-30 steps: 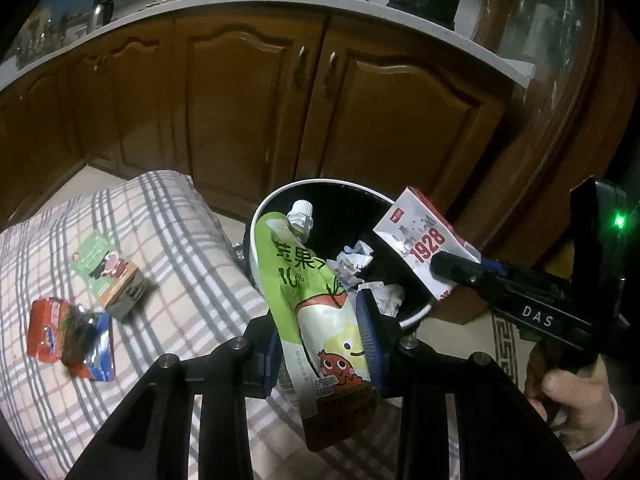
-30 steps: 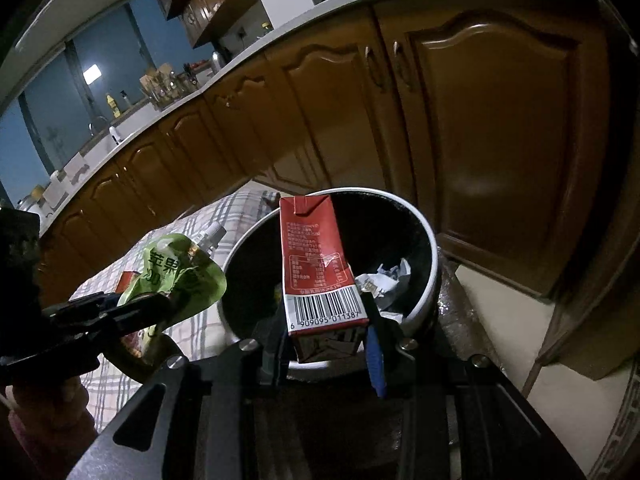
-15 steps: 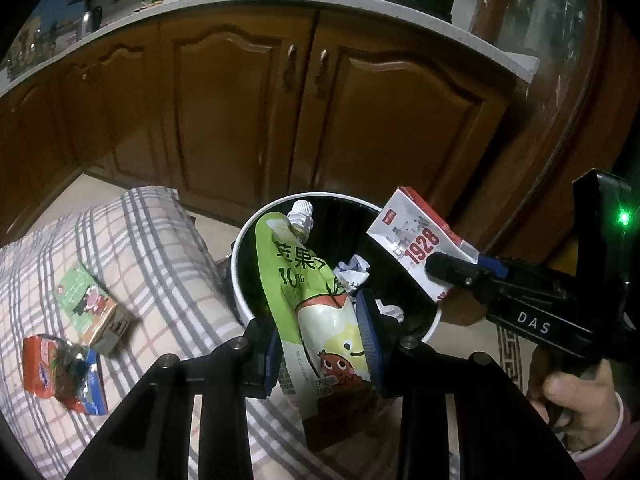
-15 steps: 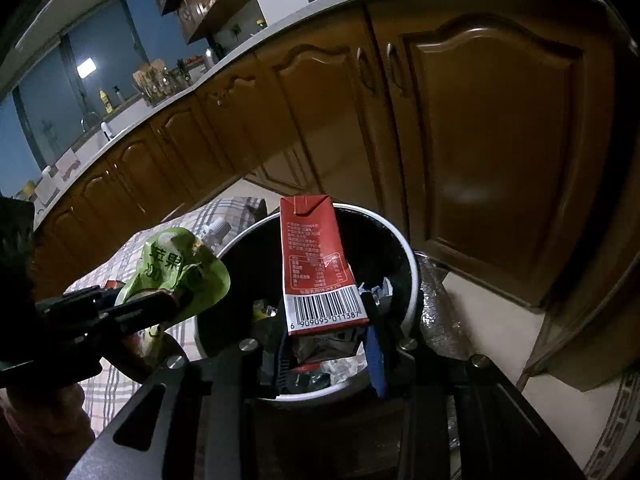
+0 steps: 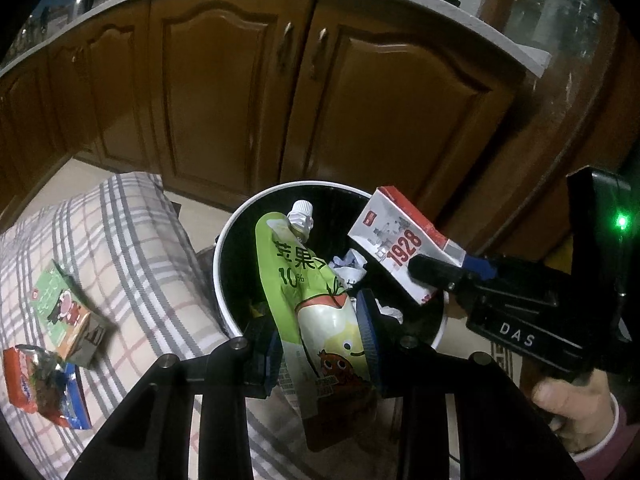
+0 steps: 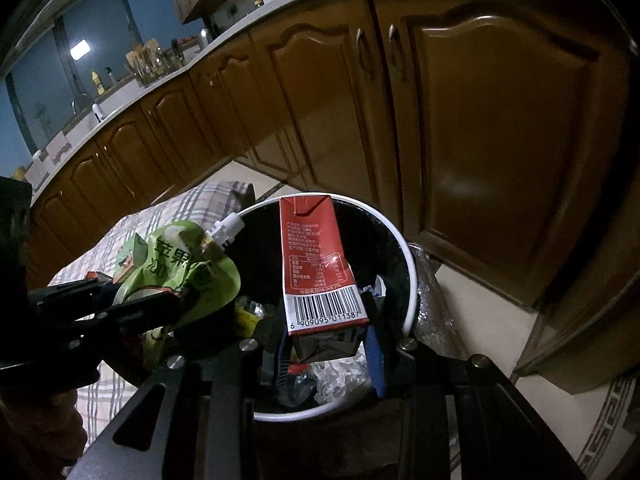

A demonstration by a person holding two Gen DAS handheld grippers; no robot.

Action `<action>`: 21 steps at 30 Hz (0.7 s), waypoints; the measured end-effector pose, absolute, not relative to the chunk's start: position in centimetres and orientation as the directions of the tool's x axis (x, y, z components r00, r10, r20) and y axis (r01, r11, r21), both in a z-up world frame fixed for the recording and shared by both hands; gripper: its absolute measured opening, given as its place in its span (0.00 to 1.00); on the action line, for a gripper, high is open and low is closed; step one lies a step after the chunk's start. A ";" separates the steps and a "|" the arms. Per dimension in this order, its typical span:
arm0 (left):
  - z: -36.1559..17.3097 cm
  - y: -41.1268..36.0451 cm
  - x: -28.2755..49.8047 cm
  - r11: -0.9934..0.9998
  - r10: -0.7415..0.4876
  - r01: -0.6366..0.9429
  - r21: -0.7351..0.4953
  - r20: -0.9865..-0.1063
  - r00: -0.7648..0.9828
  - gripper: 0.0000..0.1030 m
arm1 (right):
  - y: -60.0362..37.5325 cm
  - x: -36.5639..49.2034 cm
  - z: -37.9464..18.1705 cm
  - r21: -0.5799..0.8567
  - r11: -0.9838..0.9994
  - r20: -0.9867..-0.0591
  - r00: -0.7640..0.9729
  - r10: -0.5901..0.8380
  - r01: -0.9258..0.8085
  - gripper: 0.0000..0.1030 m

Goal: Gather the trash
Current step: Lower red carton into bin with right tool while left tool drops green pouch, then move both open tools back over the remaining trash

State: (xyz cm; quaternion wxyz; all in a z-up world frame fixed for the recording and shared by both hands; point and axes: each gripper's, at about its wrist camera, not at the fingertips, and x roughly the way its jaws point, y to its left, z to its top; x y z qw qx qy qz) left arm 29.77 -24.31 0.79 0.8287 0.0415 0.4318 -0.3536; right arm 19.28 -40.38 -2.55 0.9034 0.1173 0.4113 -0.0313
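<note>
Both grippers over the bin [image 5: 224, 256], each clamping trash.
The left gripper [image 5: 322, 340] grips a pouch [image 5: 316, 292], the right gripper [image 6: 326, 344] a carton [image 6: 316, 264]; either could catch the rim.

Light: dim indoor, warm | Glare: sheen on cabinet doors [image 6: 500, 128] | Window [image 6: 36, 80]: blue, upper left | Edges: fisheye bend, black corners | Blur: slight

You face brown wooden cabinets [image 5: 224, 92] under a pale counter [image 6: 280, 4]; beige tiled floor [image 6: 472, 292]; dusk-blue window [image 6: 36, 80].
</note>
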 end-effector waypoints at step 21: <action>-0.6 -18.0 28.4 0.790 -0.575 0.505 -0.348 -0.707 0.411 0.57 | -40.5 18.0 -2.6 0.278 0.945 -0.708 0.701 0.082 0.170 0.68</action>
